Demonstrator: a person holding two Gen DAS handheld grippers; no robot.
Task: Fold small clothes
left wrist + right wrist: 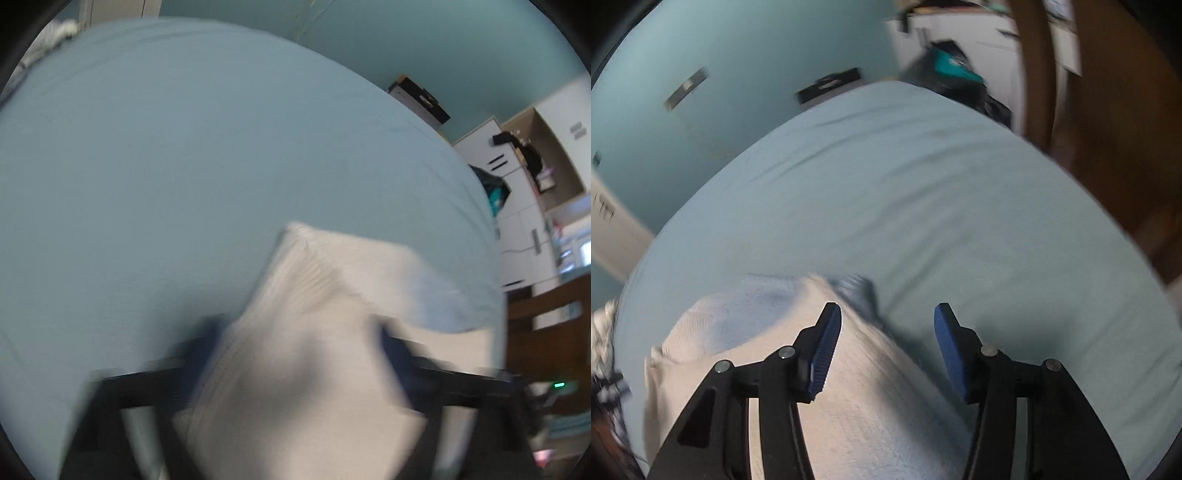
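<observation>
A: Left gripper (pixel 299 354) — jaws spread wide, blurred, with the white ribbed garment (pixel 314 332) lying between them, not pinched

B: Right gripper (pixel 886 347)?

A: Jaws parted, gripping nothing; the garment lies under its left finger (pixel 823 350), spread on the pale blue bedsheet (pixel 923 192)

B: Background: white cabinets (pixel 517 221) beside the bed
</observation>
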